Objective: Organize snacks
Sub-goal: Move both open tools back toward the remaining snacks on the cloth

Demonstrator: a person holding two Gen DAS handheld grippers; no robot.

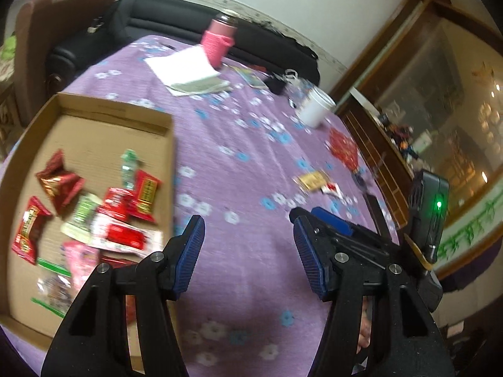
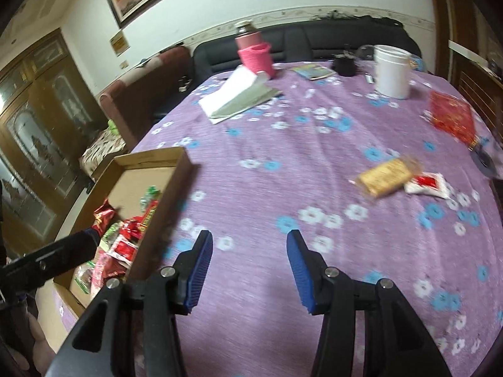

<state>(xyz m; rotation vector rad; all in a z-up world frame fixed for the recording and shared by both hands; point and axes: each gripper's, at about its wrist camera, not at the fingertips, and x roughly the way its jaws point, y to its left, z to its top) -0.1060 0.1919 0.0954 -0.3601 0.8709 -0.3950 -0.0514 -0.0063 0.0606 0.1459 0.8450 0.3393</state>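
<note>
Both the left claw (image 1: 248,248) and right claw (image 2: 248,264) are being held spread and empty. The yellow biscuit packet (image 2: 385,177) is lying on the table (image 2: 283,194), well apart from the cardboard box (image 2: 176,163); it is best being pinched across its short sides.

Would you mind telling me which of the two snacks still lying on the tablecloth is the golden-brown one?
It is the clear-wrapped biscuit pack, the larger one, lying left of the small red-and-white packet it touches.
</note>
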